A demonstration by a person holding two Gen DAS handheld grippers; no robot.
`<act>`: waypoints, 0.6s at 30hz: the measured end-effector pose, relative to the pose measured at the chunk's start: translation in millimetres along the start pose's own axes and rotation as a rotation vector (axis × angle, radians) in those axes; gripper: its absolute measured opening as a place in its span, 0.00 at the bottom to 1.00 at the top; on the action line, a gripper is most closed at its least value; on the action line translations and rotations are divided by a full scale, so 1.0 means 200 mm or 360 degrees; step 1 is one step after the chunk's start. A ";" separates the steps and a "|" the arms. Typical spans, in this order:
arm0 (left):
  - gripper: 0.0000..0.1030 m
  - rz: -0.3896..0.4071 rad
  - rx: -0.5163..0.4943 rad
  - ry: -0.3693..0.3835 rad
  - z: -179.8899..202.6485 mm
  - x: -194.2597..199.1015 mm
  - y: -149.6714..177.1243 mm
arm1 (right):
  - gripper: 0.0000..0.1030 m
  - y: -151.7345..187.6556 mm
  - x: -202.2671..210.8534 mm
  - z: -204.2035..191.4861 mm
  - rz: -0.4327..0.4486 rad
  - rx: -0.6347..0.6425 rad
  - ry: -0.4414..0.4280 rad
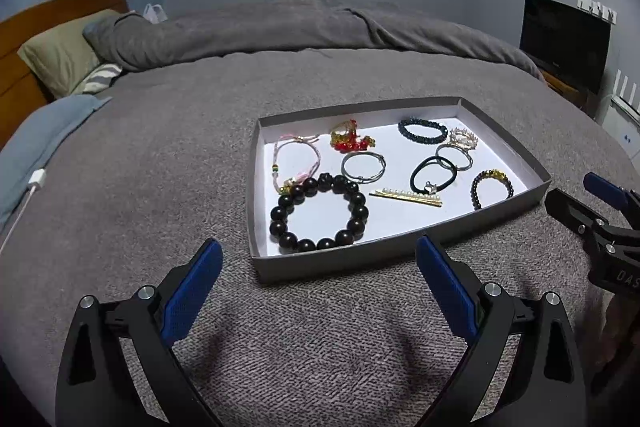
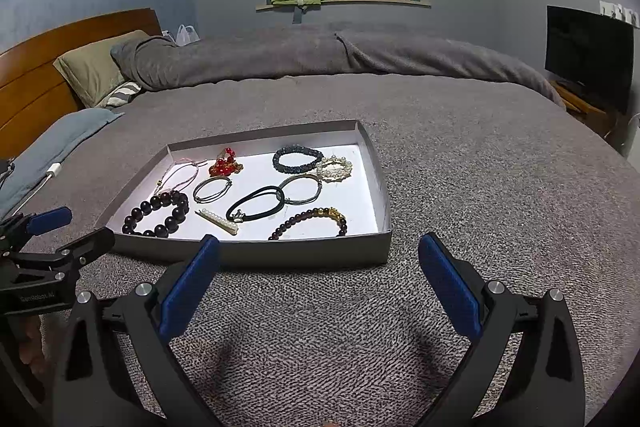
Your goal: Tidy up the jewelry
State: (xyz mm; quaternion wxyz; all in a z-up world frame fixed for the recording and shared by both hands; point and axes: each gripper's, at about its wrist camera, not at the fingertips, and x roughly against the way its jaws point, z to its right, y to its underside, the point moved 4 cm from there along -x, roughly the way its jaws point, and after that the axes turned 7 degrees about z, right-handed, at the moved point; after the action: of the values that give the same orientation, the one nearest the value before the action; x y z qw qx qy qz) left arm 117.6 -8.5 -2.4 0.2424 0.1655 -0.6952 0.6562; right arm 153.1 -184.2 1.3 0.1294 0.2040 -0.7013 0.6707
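a bedroom, w/ a bed under a grey blanket (image 1: pixel 160 155) as the work surface; headboard and pillows far left of the tray, a dark tv far right of it.

left gripper (image 1: pixel 319 287) hangs just short of the tray's near wall, blue pads (image 1: pixel 192 291) spread wide, nothing between them. right gripper (image 2: pixel 319 285) likewise sits at the near wall, toward the tray's right corner, fingers released and empty. each tool shows at the edge of the other's view, so they flank the tray's front.

the shallow grey tray (image 1: pixel 344 261) w/ white floor lies flat on the blanket and holds all the jewelry in view. inside: big dark bead bracelet (image 1: pixel 318 213) at the near left corner; pink cord bracelet (image 1: pixel 296 157) behind it along the left wall; red-and-gold charm piece (image 1: pixel 350 139) toward the back; thin silver bangle (image 1: pixel 363 167) mid tray; pearl hair clip (image 1: pixel 406 197) near the front centre; black hair tie (image 1: pixel 434 175) overlapping a 2nd thin bangle; black braided bracelet (image 1: pixel 422 130) and a pearl piece at the back right; small dark-and-gold bead bracelet (image 1: pixel 492 187) by the right wall.

progress, as a judgement: looks near done. nothing lies loose on the blanket, pieces are spread out mostly apart. what's left, if anything, is prob separating the tie from the bangle.
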 end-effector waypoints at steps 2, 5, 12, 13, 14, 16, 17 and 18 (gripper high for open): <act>0.94 0.0003 -0.0001 0.0000 0.00 0.00 0.00 | 0.95 0.00 0.00 0.00 0.0001 0.0000 0.0000; 0.94 0.0003 0.0000 0.0000 0.00 0.00 0.00 | 0.95 0.00 0.00 0.01 0.0003 0.0001 0.0004; 0.94 0.0002 -0.0008 0.0000 0.01 0.00 0.00 | 0.95 0.00 0.00 0.01 0.0005 0.0001 0.0005; 0.94 0.0001 -0.0009 -0.0001 0.01 0.00 0.00 | 0.95 0.00 0.00 0.01 0.0004 0.0001 0.0004; 0.94 0.0001 -0.0011 0.0000 0.01 0.00 0.00 | 0.95 0.00 0.00 0.01 0.0002 0.0003 0.0002; 0.94 0.0003 -0.0011 0.0000 0.01 0.00 0.00 | 0.95 0.00 0.01 0.00 0.0003 0.0010 0.0004; 0.94 0.0003 -0.0011 0.0000 0.02 0.00 0.00 | 0.95 0.00 0.01 0.00 0.0002 0.0013 0.0003; 0.94 0.0002 -0.0010 -0.0001 0.02 0.00 0.00 | 0.95 0.00 0.01 0.00 0.0001 0.0015 0.0003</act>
State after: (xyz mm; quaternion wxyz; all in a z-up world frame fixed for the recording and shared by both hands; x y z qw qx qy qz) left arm 116.9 -11.6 -3.2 0.2422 0.1643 -0.6976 0.6540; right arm 151.7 -184.3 1.8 0.1291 0.2037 -0.6981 0.6742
